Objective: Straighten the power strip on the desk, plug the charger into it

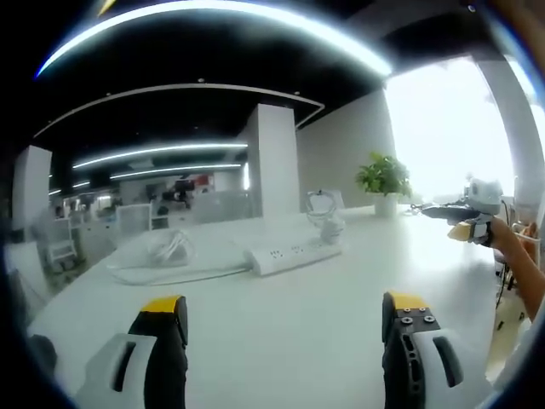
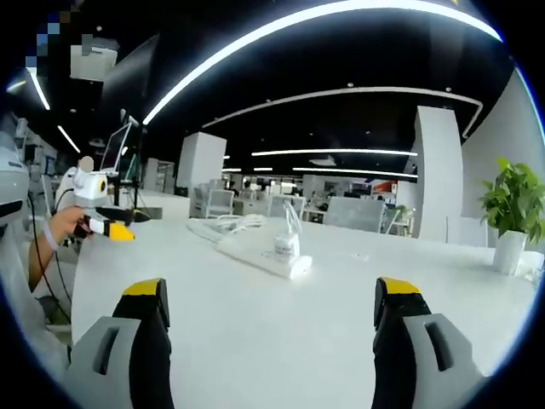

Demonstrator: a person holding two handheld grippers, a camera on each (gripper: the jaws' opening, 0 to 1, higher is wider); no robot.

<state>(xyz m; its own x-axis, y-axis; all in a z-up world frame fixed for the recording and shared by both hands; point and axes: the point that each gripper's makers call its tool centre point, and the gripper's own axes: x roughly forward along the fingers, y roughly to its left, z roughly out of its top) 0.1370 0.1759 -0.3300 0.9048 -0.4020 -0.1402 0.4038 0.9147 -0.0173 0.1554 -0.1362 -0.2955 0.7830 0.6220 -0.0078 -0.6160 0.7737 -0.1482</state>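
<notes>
The white power strip [image 1: 294,254] lies slantwise on the white desk [image 1: 281,341], well ahead of my left gripper [image 1: 285,307], whose yellow-tipped jaws stand wide open with nothing between them. A small white charger [image 1: 328,227] with a looped thin cable stands at the strip's right end. From the other side, the power strip [image 2: 254,252] and the charger [image 2: 285,246] sit beyond my right gripper [image 2: 271,294], which is open and holds nothing. The strip's cord lies coiled [image 1: 166,247] to its left.
A potted plant [image 1: 385,179] stands at the desk's far edge by the bright window. A hand holds the right gripper [image 1: 467,211] at the desk's right side, and the left gripper [image 2: 102,213] hovers at its left side. Office desks and pillars fill the background.
</notes>
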